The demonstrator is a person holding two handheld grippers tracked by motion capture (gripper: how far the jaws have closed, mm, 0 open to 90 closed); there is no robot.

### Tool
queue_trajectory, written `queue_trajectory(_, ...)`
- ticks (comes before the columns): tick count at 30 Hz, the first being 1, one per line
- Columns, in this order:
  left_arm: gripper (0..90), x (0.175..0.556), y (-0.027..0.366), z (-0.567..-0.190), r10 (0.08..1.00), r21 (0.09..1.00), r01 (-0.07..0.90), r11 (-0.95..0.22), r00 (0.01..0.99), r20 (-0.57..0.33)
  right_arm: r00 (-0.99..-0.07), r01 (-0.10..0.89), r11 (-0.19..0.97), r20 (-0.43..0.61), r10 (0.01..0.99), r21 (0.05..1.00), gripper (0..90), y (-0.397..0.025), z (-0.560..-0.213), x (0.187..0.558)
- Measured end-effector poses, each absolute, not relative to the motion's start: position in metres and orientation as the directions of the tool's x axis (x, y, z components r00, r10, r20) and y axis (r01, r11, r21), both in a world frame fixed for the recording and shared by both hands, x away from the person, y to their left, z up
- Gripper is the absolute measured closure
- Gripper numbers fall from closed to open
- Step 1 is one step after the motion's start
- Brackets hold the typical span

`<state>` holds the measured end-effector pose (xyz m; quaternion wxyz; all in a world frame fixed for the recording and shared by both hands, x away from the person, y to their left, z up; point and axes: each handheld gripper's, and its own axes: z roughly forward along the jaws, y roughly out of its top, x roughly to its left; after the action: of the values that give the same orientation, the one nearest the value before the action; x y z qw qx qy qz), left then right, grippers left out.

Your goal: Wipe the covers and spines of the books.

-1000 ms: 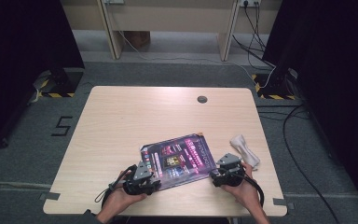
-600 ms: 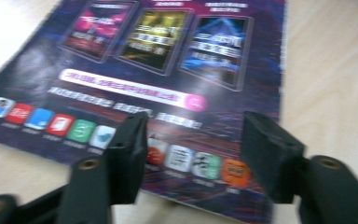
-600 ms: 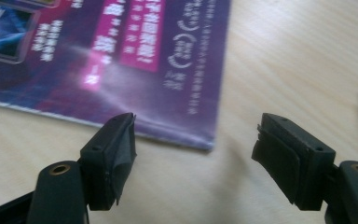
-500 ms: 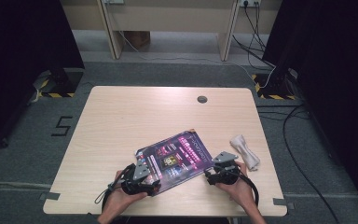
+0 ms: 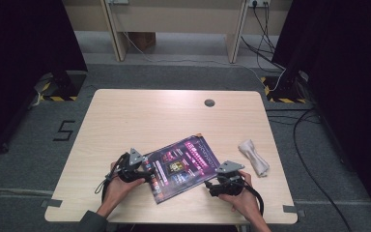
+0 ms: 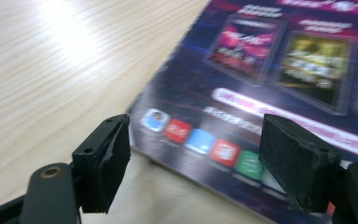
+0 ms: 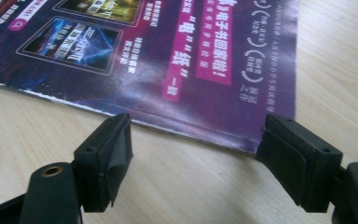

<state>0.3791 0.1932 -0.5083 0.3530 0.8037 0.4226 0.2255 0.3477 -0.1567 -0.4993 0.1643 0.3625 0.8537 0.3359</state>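
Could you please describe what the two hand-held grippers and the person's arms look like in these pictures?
Both the left gripper and the right gripper are black, each topped by a grey three-cornered plate and trailing a looped black cable. Up close, each has two blocky black jaws with dark padded inner faces, on arms with a brass-coloured rivet. A dark grey-green sleeve shows at the left forearm's lower end.

Bare table (image 5: pixel 140 116) lies beyond the magazine (image 5: pixel 183 164); white cloth (image 5: pixel 254 157) blocks the right.
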Motion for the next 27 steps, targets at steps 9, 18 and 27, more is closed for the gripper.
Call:
queue_trajectory(9,24.7,0.403,0.199,-0.510,0.839,0.752,0.549,-0.365,0.544,0.010,-0.634,0.589,0.445,0.044,0.772,0.675,21.9,-0.159,-0.499,0.350)
queue_trajectory(18,28.1,0.408,0.201,-0.513,0.829,0.732,0.600,-0.323,0.552,-0.087,-0.628,0.607,0.439,0.061,0.776,0.662,22.0,-0.160,-0.501,0.351)
queue_trajectory(27,28.9,0.388,0.197,-0.509,0.807,0.697,0.613,-0.372,0.584,-0.083,-0.610,0.619,0.414,0.077,0.789,0.667,22.6,-0.163,-0.501,0.352)
